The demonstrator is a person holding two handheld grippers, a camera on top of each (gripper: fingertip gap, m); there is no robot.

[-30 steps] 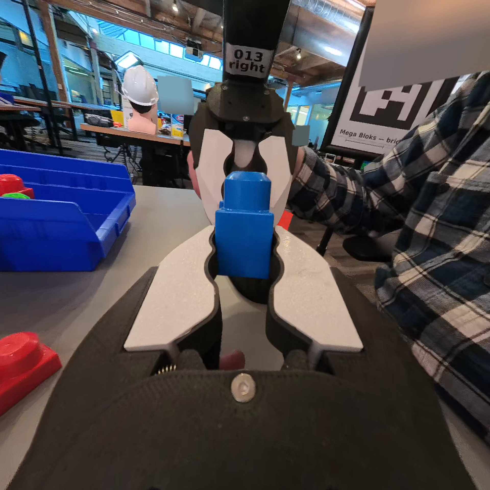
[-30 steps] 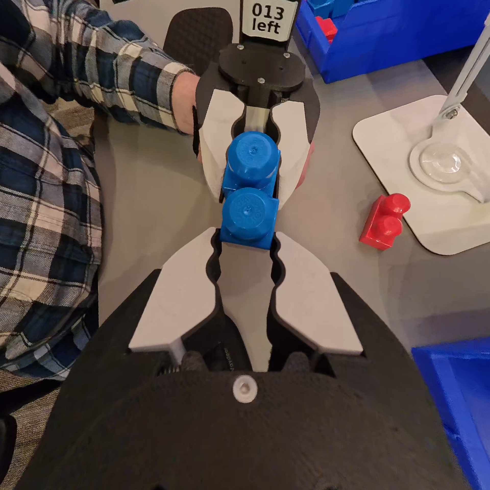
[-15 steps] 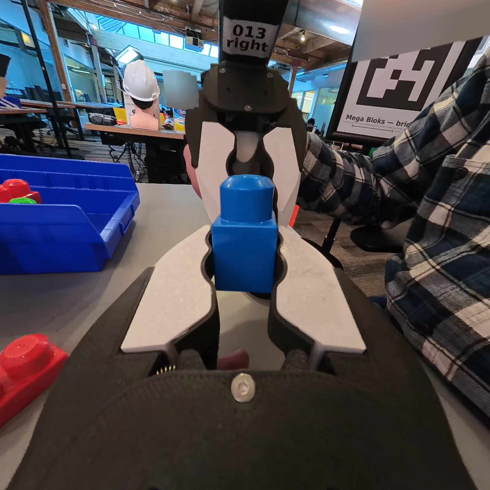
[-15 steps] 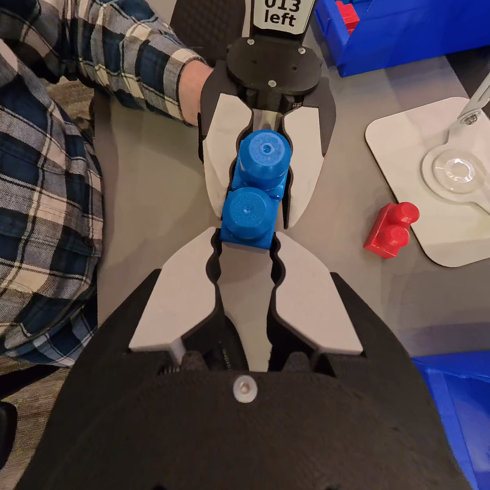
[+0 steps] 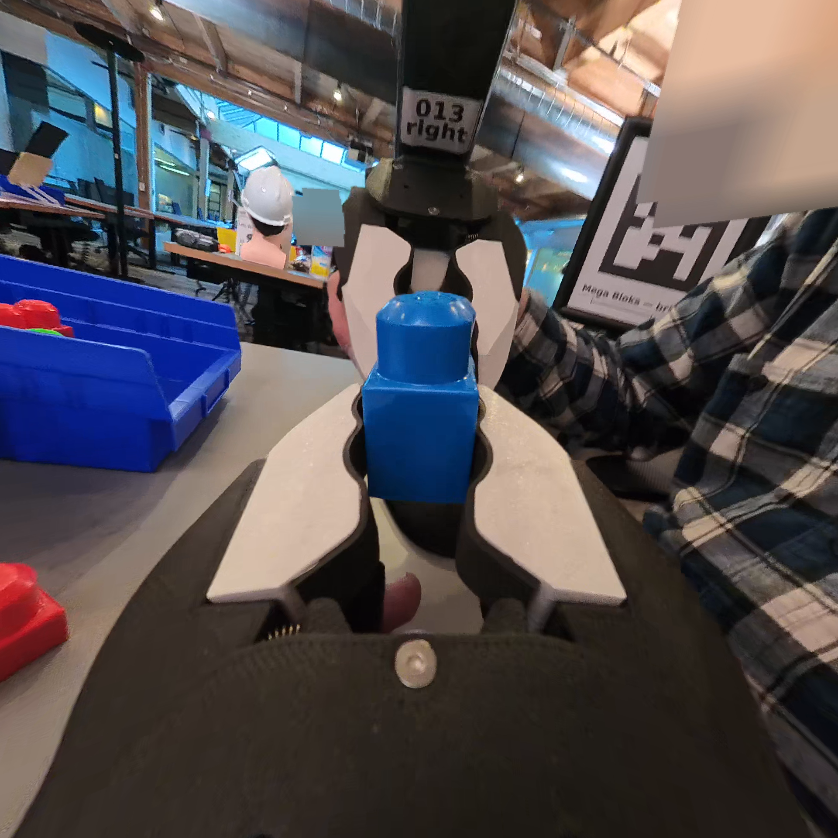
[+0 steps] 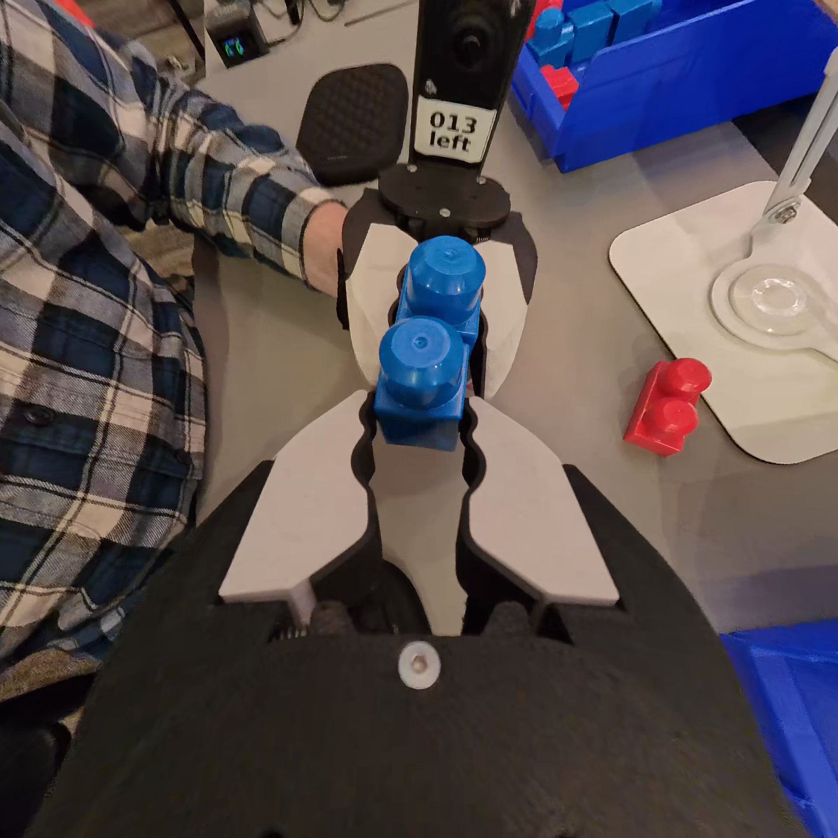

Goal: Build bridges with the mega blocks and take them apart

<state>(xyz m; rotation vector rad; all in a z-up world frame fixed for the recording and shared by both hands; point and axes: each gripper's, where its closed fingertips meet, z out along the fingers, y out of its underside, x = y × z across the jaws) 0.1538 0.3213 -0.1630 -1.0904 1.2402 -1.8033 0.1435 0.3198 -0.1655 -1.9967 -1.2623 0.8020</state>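
Red block [image 5: 27,616] cut off at left wrist view's edge

Left gripper [image 5: 419,435]: black textured housing, two pale grey fingers [image 5: 299,489] with wavy black-lined inner edges, one silver screw [image 5: 416,665] at 6 o'clock, a small coil spring [image 5: 283,630] at its 9 o'clock.

Right gripper [image 6: 419,426]: same build, with a white screw [image 6: 418,665].

Each carries a black post [image 6: 467,68] bearing a white label [image 6: 455,131] with dark print.

Sleeves [image 6: 217,181]: blue, navy and white plaid flannel, buttoned.
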